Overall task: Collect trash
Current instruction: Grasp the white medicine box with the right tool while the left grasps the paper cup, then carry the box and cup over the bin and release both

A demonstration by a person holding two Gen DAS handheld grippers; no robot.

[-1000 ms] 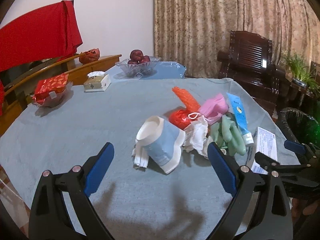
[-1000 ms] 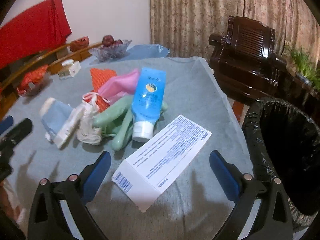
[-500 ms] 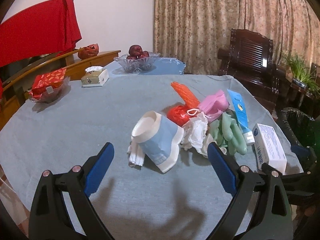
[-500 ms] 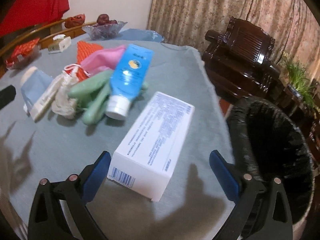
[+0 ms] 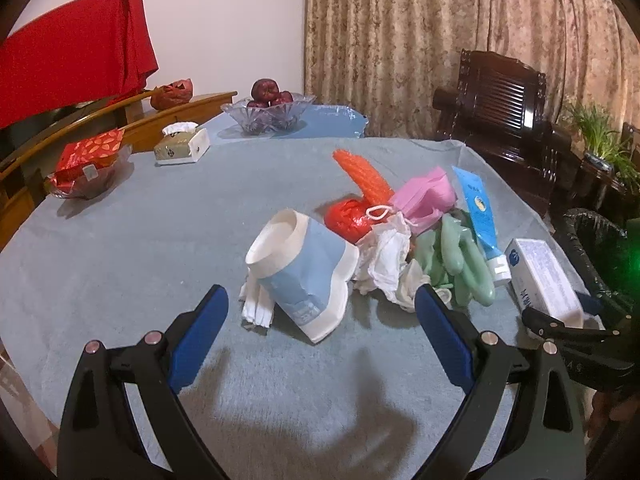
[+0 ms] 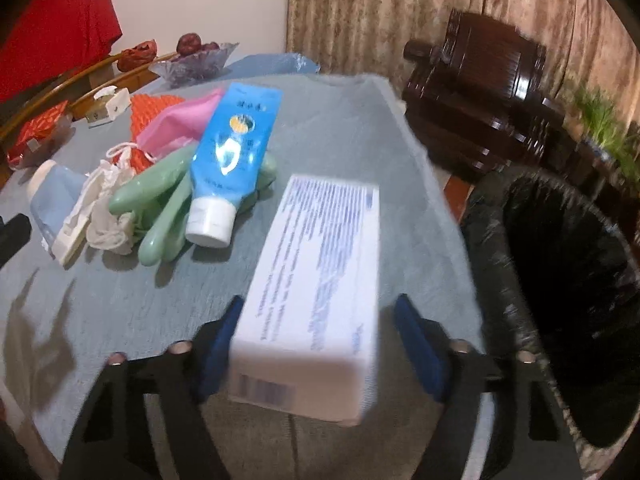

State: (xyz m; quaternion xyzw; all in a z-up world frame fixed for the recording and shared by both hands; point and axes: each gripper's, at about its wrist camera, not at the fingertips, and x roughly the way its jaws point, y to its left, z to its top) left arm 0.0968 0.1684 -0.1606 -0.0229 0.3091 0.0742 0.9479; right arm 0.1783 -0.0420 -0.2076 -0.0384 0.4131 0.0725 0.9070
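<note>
- Right gripper [image 6: 316, 344] has its blue pads on either side of the white printed carton [image 6: 320, 292], left pad touching or nearly so, a sliver of gap on the right. The frame is blurry, so I can't tell if it's actually clamped.
- Left gripper [image 5: 320, 332] hovers with jaws spread wide and holding nothing, lined up on the tipped-over blue-and-white paper cup [image 5: 302, 268].
- Carton sits at the table's [image 5: 140, 240] near edge, right beside the black-bagged trash bin [image 6: 560, 300].
- Rest of the pile is mid-table: crumpled tissue [image 5: 386, 256], green rubber gloves [image 5: 460, 260], blue tube [image 6: 232, 152], pink bag [image 5: 424, 196], orange netting [image 5: 362, 174].
- Looks like step one: grabbing the carton. Next up I'd say squeeze firmly, lift, swing right over the bin, then let go.
</note>
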